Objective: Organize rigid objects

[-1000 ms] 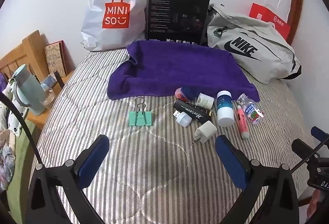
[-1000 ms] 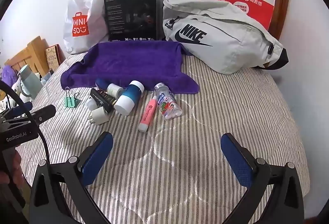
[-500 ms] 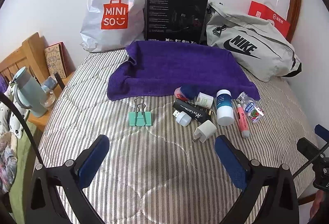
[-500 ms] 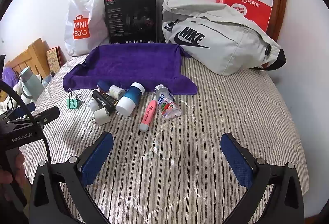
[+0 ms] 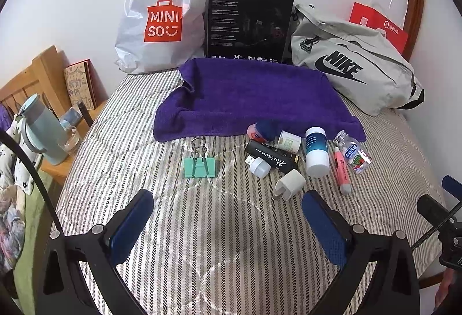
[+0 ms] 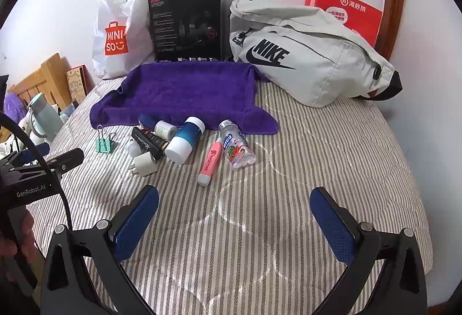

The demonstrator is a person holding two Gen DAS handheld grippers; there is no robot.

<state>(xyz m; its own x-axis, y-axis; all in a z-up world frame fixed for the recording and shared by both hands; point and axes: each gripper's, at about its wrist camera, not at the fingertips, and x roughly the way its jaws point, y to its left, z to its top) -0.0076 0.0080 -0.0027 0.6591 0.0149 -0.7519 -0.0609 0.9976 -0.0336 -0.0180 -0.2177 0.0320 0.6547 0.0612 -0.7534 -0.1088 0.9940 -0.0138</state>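
Observation:
Small rigid objects lie on a striped bed in front of a purple towel [image 5: 251, 95] [image 6: 184, 89]: a green binder clip [image 5: 200, 166] [image 6: 104, 144], a black tube [image 5: 271, 156] [image 6: 149, 141], a white charger plug [image 5: 289, 183] [image 6: 144, 164], a blue and white bottle [image 5: 316, 152] [image 6: 184, 140], a pink highlighter [image 5: 341, 167] [image 6: 210, 163], and a clear candy bottle [image 5: 352, 153] [image 6: 236, 149]. My left gripper [image 5: 228, 216] is open and empty, hovering short of the clip and plug. My right gripper [image 6: 235, 216] is open and empty, short of the highlighter.
At the back stand a white Miniso bag [image 5: 163, 17], a black box [image 5: 249, 23], a grey Nike bag [image 6: 306, 55] and a red paper bag [image 6: 343, 11]. A wooden bedside shelf with a blue bottle [image 5: 43, 130] is at the left.
Both grippers have drifted slightly back and up, so the objects sit a little lower and farther in view. Nothing was taken hold of.

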